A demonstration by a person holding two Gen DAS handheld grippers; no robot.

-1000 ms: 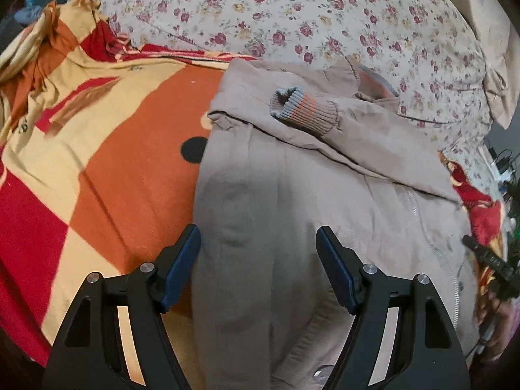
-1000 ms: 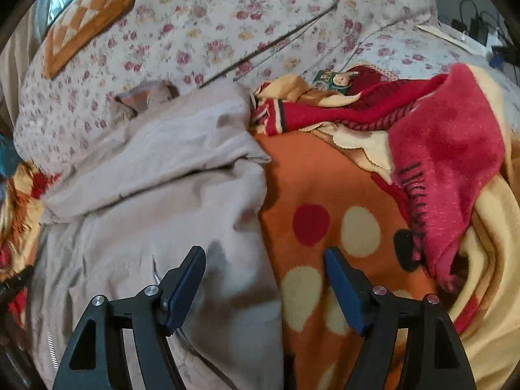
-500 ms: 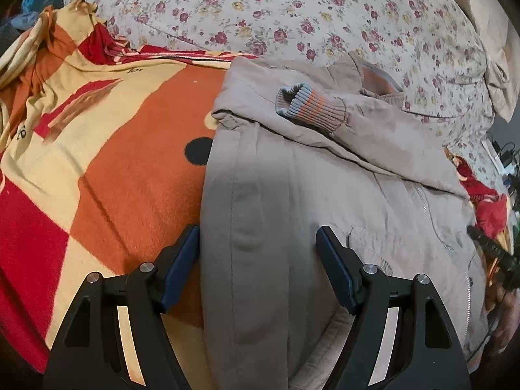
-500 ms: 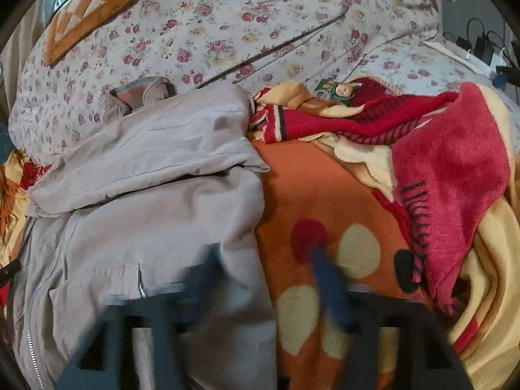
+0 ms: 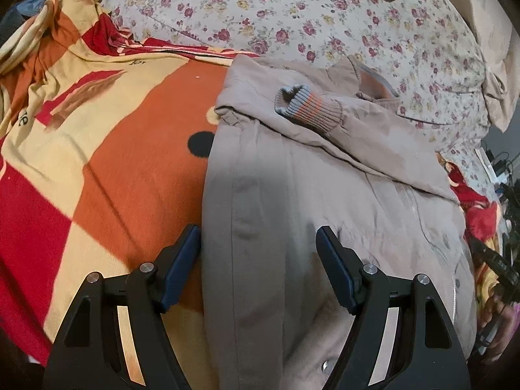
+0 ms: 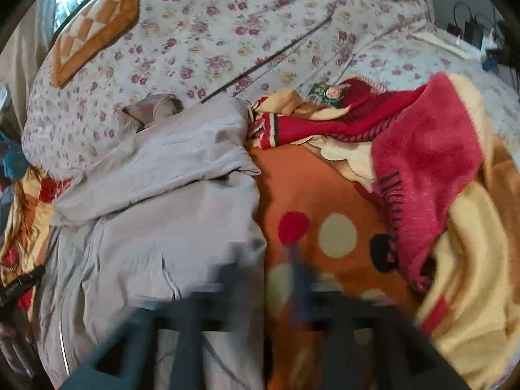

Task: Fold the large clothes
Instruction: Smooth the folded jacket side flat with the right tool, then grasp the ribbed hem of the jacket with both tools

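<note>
A large beige jacket (image 5: 308, 201) lies flat on the bed, one sleeve folded across its chest with the ribbed grey-orange cuff (image 5: 308, 107) on top. My left gripper (image 5: 258, 243) is open and empty, its fingers straddling the jacket's left edge near the hem. In the right wrist view the jacket (image 6: 169, 214) fills the left half. My right gripper (image 6: 268, 269) is motion-blurred over the jacket's right edge; its fingers look close together, and I cannot tell whether they hold cloth.
An orange, red and cream blanket (image 5: 107, 162) lies under the jacket and bunches up at the right (image 6: 422, 162). A floral quilt (image 5: 292, 16) lies behind. Cables and chargers (image 6: 471, 32) sit at the far right.
My right gripper's fingers have drawn together from wide open and are blurred by motion. Both cameras pulled back a little toward the jacket's hem. The left gripper stays open.
</note>
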